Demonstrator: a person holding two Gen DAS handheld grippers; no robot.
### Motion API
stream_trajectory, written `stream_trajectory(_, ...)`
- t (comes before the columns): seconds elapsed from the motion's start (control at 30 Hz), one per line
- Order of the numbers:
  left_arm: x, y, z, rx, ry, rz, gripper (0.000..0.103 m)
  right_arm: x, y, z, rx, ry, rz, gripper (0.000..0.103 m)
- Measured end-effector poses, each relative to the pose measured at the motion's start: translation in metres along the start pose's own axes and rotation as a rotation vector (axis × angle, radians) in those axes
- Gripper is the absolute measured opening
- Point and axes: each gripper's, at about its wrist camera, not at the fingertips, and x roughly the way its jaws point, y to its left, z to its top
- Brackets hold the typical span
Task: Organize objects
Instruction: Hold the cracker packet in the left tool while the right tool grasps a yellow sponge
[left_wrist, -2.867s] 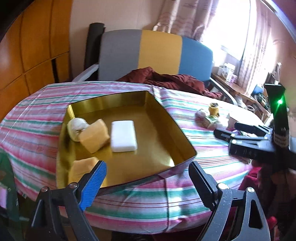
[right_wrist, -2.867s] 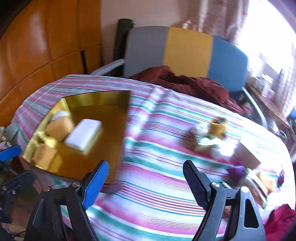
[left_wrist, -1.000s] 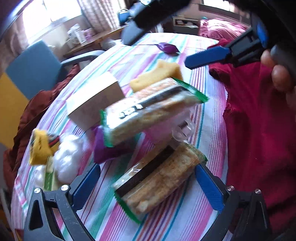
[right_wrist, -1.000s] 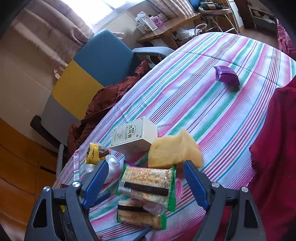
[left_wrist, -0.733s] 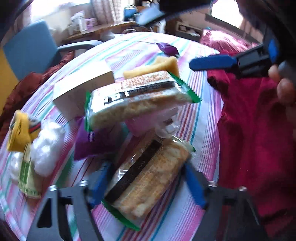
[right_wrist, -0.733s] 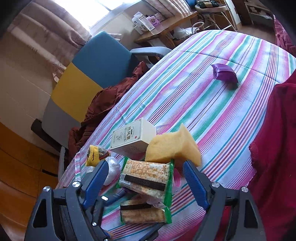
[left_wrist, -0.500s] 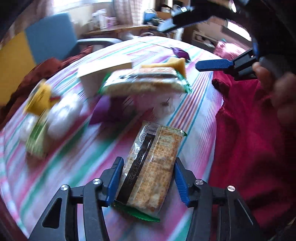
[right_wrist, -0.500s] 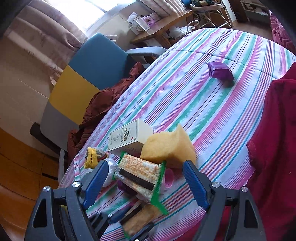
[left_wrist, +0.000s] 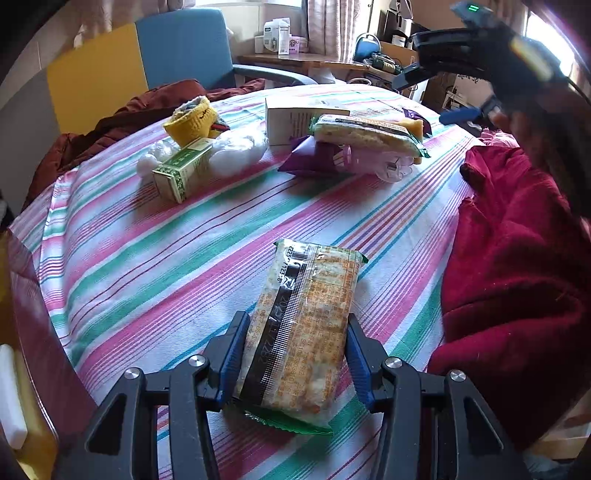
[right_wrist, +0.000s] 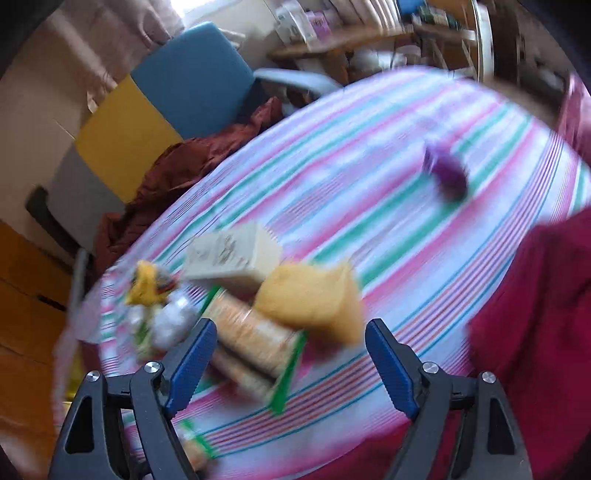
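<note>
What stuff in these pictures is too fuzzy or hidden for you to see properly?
- Right wrist view: motion blur smears everything; the print on the cream box is unreadable.
- Left wrist view: the cracker packet in the left gripper has tiny, warped print, and its bottom end is behind the fingers.
- Left wrist view: the white block is cut off by the frame edge.

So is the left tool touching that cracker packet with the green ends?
Touching. The left wrist view shows the left tool with both blue pads pressed against the clear cracker packet's sides.

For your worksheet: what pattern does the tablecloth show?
Pink, green and white stripes on the tablecloth, clearest in the left wrist view.
</note>
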Motion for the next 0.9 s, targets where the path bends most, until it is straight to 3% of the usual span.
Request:
stream_trajectory(0.1,0.000,0.001,0.000,-0.009,-0.006,-0.006,0.051,0.019,0.001,0.025,-0.095,0.025,-0.109,0.084)
stream_trajectory(0.2,0.002,-0.001,0.001,-0.014,-0.009,-0.008,0.051,0.050,0.014,0.035,-0.242,0.118,-0.173,0.084)
stream_trajectory(0.33,0.003,-0.001,0.000,-0.018,-0.016,-0.007,0.051,0.082,0.035,0.024,-0.408,0.250,-0.129,0.084)
stream_trajectory(0.57,0.002,-0.001,-0.002,-0.025,-0.029,-0.011,0.051,0.094,0.041,0.006,-0.390,0.332,-0.027,0.083)
stream_trajectory(0.6,0.001,-0.001,-0.003,-0.026,-0.030,-0.011,0.051,0.093,0.039,0.004,-0.369,0.329,-0.009,0.078)
stream_trajectory(0.63,0.001,-0.002,-0.003,-0.027,-0.032,-0.010,0.051,0.091,0.036,0.003,-0.346,0.323,0.015,0.062)
stream_trajectory(0.67,0.001,-0.002,-0.004,-0.027,-0.033,-0.009,0.051,0.086,0.035,0.003,-0.319,0.312,0.045,0.054)
stream_trajectory(0.77,-0.001,-0.001,-0.005,-0.032,-0.034,-0.006,0.051,0.070,0.035,0.001,-0.317,0.246,-0.005,0.049)
stream_trajectory(0.9,-0.002,0.000,-0.006,-0.038,-0.038,0.004,0.051,0.035,0.030,0.001,-0.277,0.140,-0.004,0.049)
